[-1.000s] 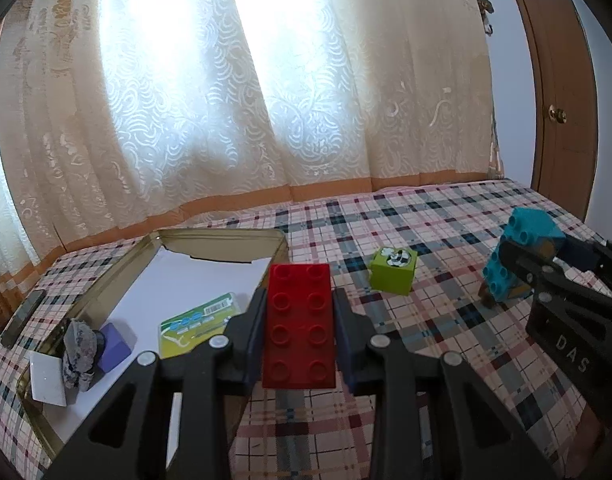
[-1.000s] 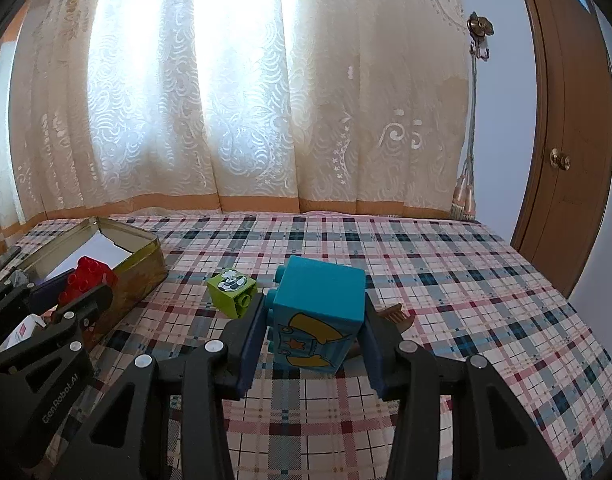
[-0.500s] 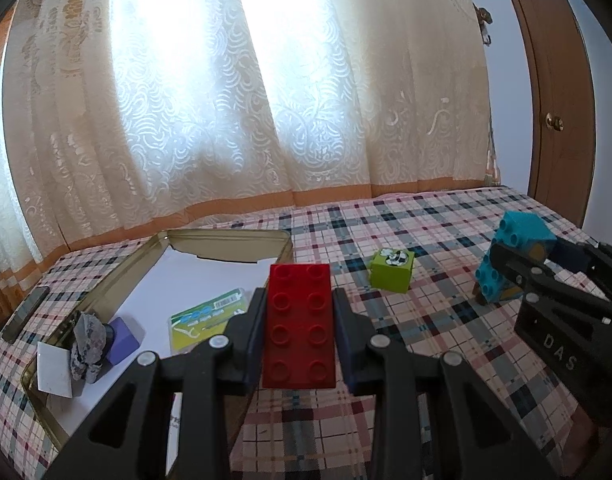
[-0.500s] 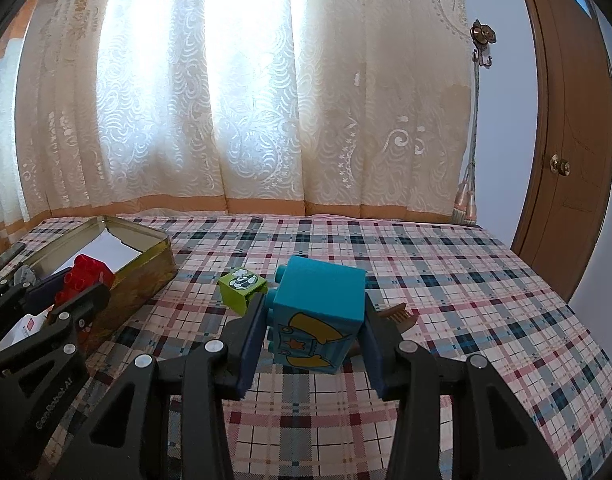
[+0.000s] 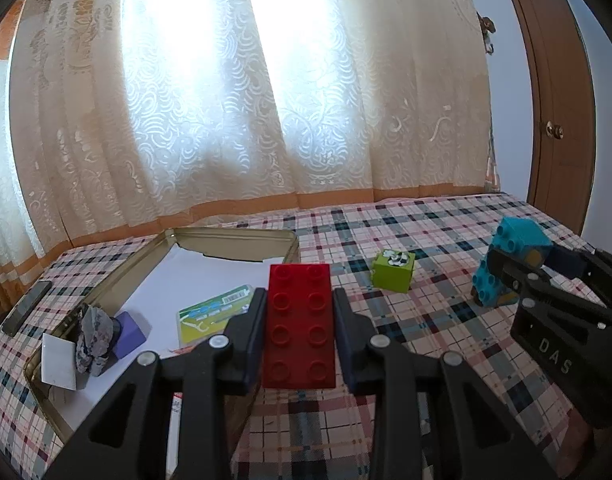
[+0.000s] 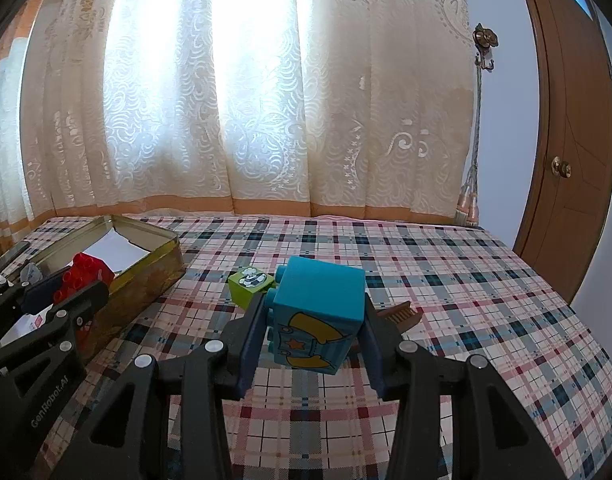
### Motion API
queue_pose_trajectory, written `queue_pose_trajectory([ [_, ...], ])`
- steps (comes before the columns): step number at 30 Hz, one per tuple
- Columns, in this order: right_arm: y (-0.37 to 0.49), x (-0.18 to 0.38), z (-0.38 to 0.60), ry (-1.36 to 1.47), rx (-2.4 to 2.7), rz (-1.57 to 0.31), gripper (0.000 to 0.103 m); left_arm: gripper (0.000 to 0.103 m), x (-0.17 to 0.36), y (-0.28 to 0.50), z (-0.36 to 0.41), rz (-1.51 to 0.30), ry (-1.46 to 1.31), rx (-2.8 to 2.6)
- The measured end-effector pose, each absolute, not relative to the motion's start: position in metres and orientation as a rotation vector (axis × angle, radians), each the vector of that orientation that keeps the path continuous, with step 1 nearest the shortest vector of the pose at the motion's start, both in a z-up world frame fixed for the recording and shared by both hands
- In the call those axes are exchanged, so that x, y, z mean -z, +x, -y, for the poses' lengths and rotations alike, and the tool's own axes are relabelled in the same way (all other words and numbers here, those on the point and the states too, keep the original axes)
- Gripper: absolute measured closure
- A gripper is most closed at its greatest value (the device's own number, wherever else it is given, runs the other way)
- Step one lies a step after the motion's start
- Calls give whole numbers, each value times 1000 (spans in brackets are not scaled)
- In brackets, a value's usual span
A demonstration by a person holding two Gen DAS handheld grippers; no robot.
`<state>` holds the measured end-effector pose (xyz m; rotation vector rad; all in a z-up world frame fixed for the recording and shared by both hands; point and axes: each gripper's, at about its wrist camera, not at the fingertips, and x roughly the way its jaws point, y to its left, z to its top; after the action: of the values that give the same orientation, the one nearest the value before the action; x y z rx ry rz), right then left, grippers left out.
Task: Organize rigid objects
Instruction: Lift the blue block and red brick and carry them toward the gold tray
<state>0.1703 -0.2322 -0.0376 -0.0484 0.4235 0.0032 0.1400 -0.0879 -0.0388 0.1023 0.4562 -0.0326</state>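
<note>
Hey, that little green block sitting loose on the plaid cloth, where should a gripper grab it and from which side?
Probably grip the green block across its two flat side walls, coming down from above. It rests on the plaid cloth, printed face up, with open cloth around it.

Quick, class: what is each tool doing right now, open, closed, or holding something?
Left tool: closed on the red rectangular plastic studded brick.
Right tool: closed on the teal plastic block with a yellow print.
</note>
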Motion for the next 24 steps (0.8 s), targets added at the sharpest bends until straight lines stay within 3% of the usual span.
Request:
queue_pose_trajectory([
  [24,155,35,225,-54,-19,-380,56,72,36,123,76,-425,68,29],
])
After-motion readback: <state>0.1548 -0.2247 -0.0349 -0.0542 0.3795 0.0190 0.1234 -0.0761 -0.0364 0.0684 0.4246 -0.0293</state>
